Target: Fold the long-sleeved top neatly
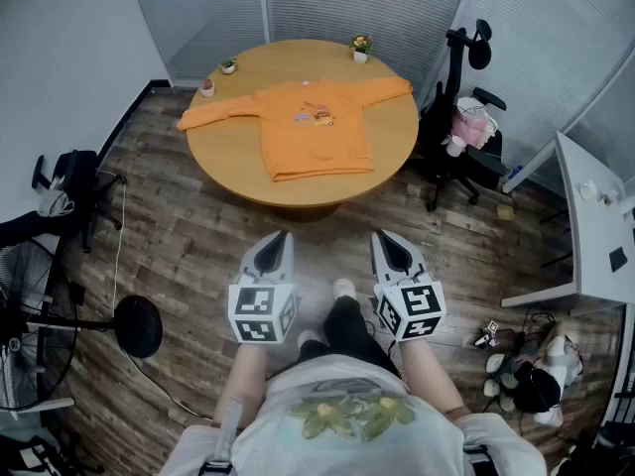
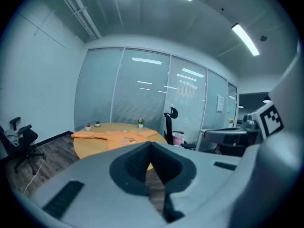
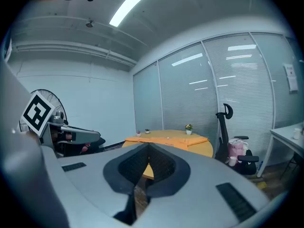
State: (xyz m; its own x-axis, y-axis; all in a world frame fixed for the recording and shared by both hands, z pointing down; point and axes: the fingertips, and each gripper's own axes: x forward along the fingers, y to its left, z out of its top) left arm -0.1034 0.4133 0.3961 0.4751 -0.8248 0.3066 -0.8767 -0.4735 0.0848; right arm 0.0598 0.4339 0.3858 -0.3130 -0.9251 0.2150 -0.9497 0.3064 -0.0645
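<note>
An orange long-sleeved top (image 1: 310, 127) lies flat on the round wooden table (image 1: 233, 152), sleeves spread to both sides, hem toward me. The top (image 2: 114, 136) shows far ahead in the left gripper view, and the top (image 3: 166, 137) shows far ahead in the right gripper view as well. My left gripper (image 1: 274, 249) and right gripper (image 1: 388, 247) hang side by side over the floor, well short of the table. Both are shut with nothing between the jaws.
Three small potted plants (image 1: 360, 48) stand along the table's far edge. A black office chair (image 1: 464, 117) with pink items stands right of the table, a white desk (image 1: 595, 216) further right. A fan (image 1: 30, 315) and another chair (image 1: 69, 181) are at the left.
</note>
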